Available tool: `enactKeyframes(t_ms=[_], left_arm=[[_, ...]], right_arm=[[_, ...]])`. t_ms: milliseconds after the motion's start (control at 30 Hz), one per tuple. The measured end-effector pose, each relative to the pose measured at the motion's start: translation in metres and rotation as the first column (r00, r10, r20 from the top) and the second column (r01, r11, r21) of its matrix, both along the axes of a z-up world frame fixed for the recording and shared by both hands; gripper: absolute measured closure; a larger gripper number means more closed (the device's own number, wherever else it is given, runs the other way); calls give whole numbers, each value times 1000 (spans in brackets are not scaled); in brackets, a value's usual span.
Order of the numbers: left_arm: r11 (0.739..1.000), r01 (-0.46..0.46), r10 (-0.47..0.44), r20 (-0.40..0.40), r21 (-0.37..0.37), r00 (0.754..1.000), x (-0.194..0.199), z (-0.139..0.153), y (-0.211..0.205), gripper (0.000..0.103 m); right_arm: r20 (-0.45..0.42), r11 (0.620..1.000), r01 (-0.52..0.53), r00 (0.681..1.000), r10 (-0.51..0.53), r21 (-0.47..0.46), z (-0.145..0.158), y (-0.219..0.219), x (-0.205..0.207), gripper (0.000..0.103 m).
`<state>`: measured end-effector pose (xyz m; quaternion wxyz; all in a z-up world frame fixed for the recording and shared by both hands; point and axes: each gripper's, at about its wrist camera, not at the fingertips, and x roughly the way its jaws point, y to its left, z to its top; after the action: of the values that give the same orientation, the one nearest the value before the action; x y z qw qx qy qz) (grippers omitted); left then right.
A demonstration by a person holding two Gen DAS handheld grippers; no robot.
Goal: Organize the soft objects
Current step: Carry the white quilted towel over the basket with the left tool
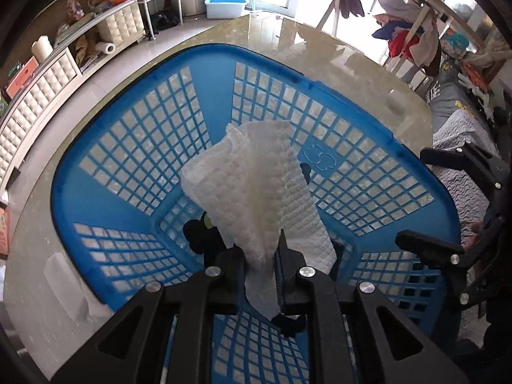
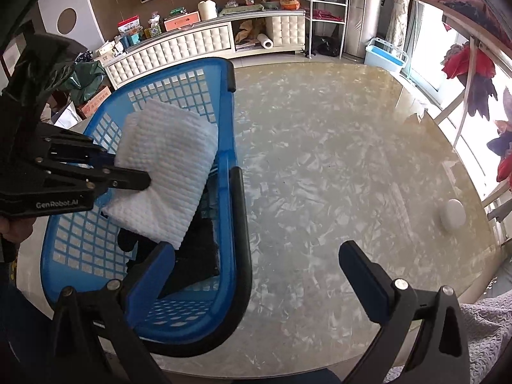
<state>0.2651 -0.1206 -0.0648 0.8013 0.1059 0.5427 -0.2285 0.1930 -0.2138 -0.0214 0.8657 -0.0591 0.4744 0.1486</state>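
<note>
My left gripper point(image 1: 260, 249) is shut on a white waffle-textured cloth point(image 1: 256, 188) and holds it over the inside of a blue plastic laundry basket point(image 1: 134, 134). The cloth point(image 2: 166, 172) hangs folded from the left gripper point(image 2: 140, 180) in the right wrist view too, above the basket point(image 2: 228, 211). Dark cloth items point(image 2: 195, 256) lie in the basket's bottom, also seen as black shapes point(image 1: 201, 233) under the white cloth. My right gripper point(image 2: 256, 265) is open and empty, straddling the basket's right rim; it appears at the right edge of the left wrist view point(image 1: 448, 204).
The basket stands on a glossy marble-pattern table point(image 2: 336, 160). A small white round object point(image 2: 452, 215) lies near the table's right edge. A drying rack with hanging clothes point(image 1: 406, 32) stands beyond the table. A white cabinet point(image 2: 204, 43) lines the wall.
</note>
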Motion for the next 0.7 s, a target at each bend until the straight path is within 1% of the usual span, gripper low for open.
enactKeyframes(t_ms=[167, 267, 367, 433, 533, 600, 633, 700], left_arm=[[999, 16, -16, 1, 37, 1000, 3, -1, -6, 88], [1000, 4, -4, -13, 26, 1000, 6, -3, -4, 85], [999, 0, 0, -14, 33, 1000, 10, -4, 1, 83], [998, 10, -10, -6, 56, 1000, 8, -4, 0, 77], [996, 16, -17, 11, 89, 1000, 6, -6, -5, 66], [995, 15, -17, 25, 101, 1000, 7, -5, -6, 49], [995, 12, -16, 37, 101, 999, 6, -3, -7, 46], [994, 7, -12, 51, 107, 999, 5, 1, -9, 34]], right_arm=[[-13, 1000, -1, 1000, 1, 7, -2, 0, -1, 0], [-14, 1000, 0, 1000, 0, 7, -1, 0, -1, 0], [-15, 1000, 0, 1000, 0, 11, 0, 0, 0, 0], [-13, 1000, -4, 1000, 4, 12, 0, 0, 2, 0], [-21, 1000, -3, 1000, 3, 7, -2, 1, 4, 0], [-29, 1000, -3, 1000, 4, 9, -1, 1, 3, 0], [-26, 1000, -6, 1000, 7, 8, 0, 1, 3, 0], [-13, 1000, -10, 1000, 10, -1, 5, 0, -1, 0]])
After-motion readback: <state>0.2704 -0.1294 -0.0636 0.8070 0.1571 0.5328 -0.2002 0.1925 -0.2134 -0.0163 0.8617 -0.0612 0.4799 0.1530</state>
